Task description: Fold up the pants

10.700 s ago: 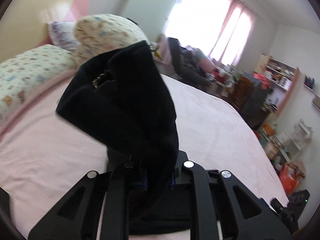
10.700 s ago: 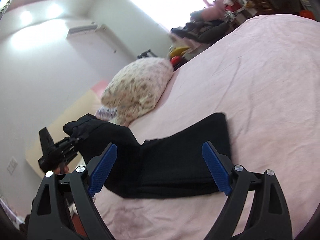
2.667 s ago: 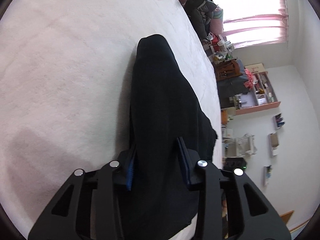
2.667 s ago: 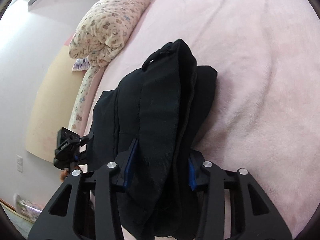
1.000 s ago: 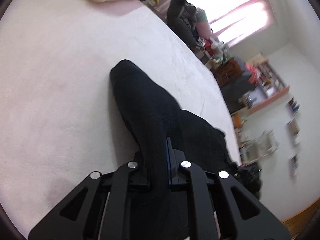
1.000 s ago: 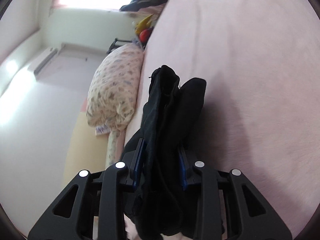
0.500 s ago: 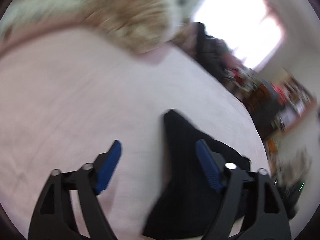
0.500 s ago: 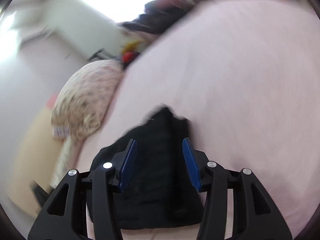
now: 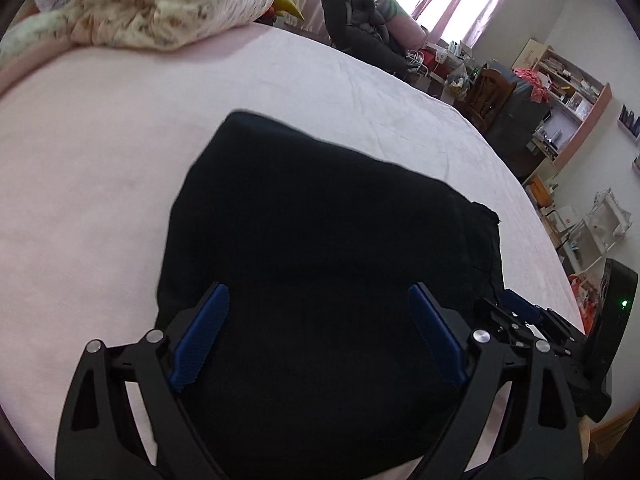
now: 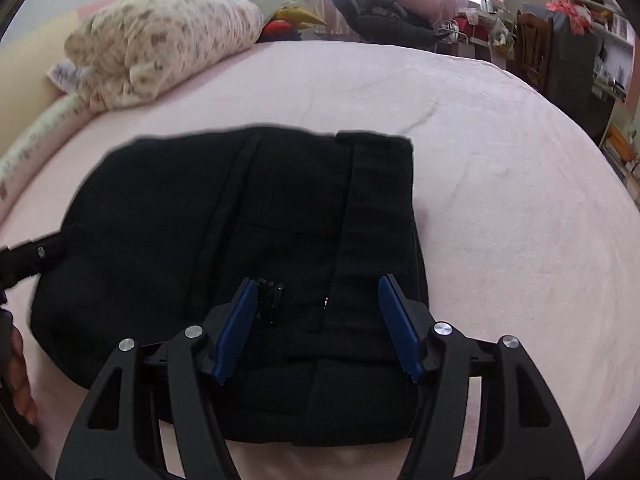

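The black pants (image 9: 320, 248) lie folded into a compact stack on the pink bed (image 9: 100, 168). In the right wrist view the pants (image 10: 248, 216) show a waistband and seams on top. My left gripper (image 9: 318, 328) is open and empty, hovering just above the near part of the stack. My right gripper (image 10: 318, 320) is open and empty, also just above the stack's near edge. The right gripper's body shows at the right in the left wrist view (image 9: 560, 336), and the left gripper's body at the left edge of the right wrist view (image 10: 32, 258).
A patterned pillow (image 10: 160, 36) lies at the head of the bed. Past the far side of the bed are a dark pile of clothes on a chair (image 9: 360, 20), a window with pink curtains, shelves (image 9: 560, 80) and clutter on the floor (image 9: 592, 224).
Both grippers were shut on the folded pants a second ago. Both have opened, let go and drawn back. The pants now rest flat on the bed.
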Tool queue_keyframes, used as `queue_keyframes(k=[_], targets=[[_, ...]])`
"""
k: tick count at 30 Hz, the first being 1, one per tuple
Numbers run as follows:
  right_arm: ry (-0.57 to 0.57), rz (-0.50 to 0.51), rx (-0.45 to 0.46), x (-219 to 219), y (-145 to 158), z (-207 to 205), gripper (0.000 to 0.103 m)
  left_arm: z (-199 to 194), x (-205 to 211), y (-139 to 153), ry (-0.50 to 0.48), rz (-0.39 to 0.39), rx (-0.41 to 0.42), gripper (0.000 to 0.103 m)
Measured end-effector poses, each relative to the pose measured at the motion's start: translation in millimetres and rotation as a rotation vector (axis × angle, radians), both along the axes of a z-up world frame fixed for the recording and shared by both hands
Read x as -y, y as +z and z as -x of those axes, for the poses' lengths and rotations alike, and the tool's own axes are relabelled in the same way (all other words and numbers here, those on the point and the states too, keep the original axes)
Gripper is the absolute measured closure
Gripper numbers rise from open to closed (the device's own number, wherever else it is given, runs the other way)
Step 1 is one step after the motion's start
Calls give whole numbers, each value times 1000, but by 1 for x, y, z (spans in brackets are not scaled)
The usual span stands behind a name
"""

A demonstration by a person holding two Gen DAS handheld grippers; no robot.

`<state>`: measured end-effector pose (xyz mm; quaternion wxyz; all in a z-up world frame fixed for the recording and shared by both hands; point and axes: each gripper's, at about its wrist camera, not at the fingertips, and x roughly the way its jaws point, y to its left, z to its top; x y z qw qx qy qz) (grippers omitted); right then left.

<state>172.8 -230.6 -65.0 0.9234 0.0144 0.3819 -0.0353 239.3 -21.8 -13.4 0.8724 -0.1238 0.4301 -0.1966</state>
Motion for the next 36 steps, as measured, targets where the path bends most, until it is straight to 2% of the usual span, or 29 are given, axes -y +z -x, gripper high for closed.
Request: queue_keyframes(k=[4,5,8,10,13,15,18,19,24,28,30,32,36], targets=[[-15,5,-3,1,-1,1,31,10,13,-4,-16,-71,55,9],[-14,-23,13,5,0,3,32,14,15,0,-16,-90,65,9],[-47,-43,81,11,26,26,32,32,12,18,-32,-91,108,7],[-52,-45,123,13,41,44,32,57,5,28,-30,-81,154,2],[-48,15,133,0,51,65,32,77,6,24,-29,-120,167,2],[-30,78,118,-15,43,72,32,81,11,16,-29,-165,168,2],[-12,192,20,-33,16,62,31,83,22,7,-32,-243,166,2],[-14,191,-6,-33,8,59,31,81,24,4,-36,-262,157,2],[-31,174,6,-33,4,59,30,79,33,-5,-37,-333,147,2],[-34,149,44,-30,9,66,28,85,30,-1,-26,-331,162,2],[-55,97,72,-25,21,79,19,94,24,6,-1,-327,190,2],[-78,77,143,-22,36,99,5,107,18,15,24,-337,228,2],[-111,88,275,-27,59,145,1,143,8,34,55,-386,304,2]])
